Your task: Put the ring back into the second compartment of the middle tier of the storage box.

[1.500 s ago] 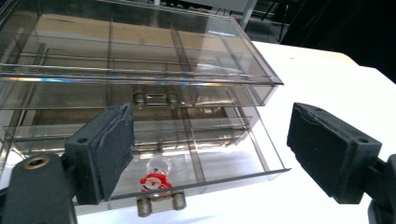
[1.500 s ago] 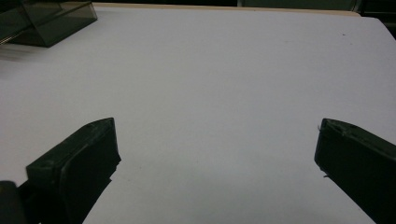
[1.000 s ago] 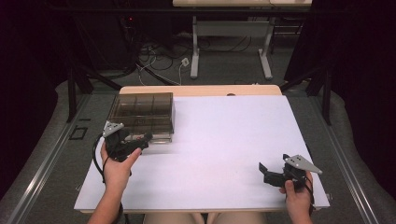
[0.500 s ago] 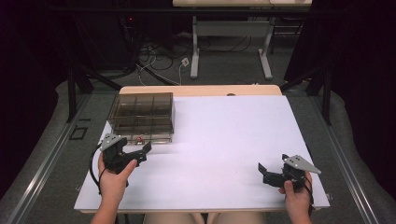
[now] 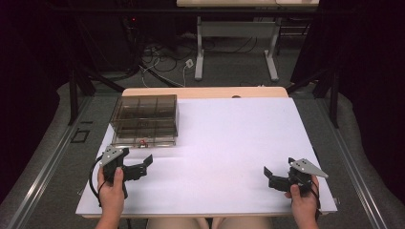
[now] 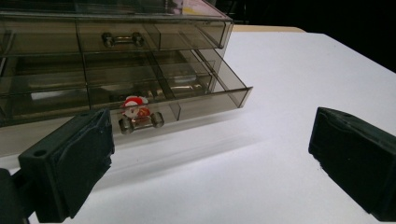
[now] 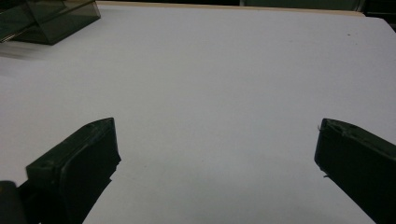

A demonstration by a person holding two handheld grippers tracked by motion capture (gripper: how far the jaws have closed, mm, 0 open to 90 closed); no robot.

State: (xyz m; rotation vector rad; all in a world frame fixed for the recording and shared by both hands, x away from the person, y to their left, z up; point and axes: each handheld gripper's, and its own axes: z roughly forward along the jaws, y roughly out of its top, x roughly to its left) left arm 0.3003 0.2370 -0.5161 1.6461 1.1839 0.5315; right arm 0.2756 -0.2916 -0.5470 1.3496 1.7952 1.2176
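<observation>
Left gripper (image 5: pixel 143 164) held low over the white table (image 5: pixel 229 143), just in front of the smoky plastic drawer box (image 5: pixel 145 119), jaws spread wide and holding nothing. Aimed toward the box front, probably so the bottom drawer (image 6: pixel 187 95) and its handle sit square ahead. That drawer pulled partway out, front panel jutting past the ones above; a small red-and-white toy figure (image 6: pixel 135 106) seen through the clear front, right behind the metal handle (image 6: pixel 140 122), likely lying inside near the front edge. Upper drawer (image 6: pixel 116 35) shut, its own handle flush with the box face. Box set at the far left of the table, within easy reach of the left hand (image 5: pixel 112 191).

Right gripper (image 5: pixel 274 179) parked near the table's near right corner, well apart from the box, jaws likewise wide and empty; bare tabletop between them. Seemingly kept out of the way, leaving the drawer work to the left side. Judged next: reaching for either the handle or the toy.
</observation>
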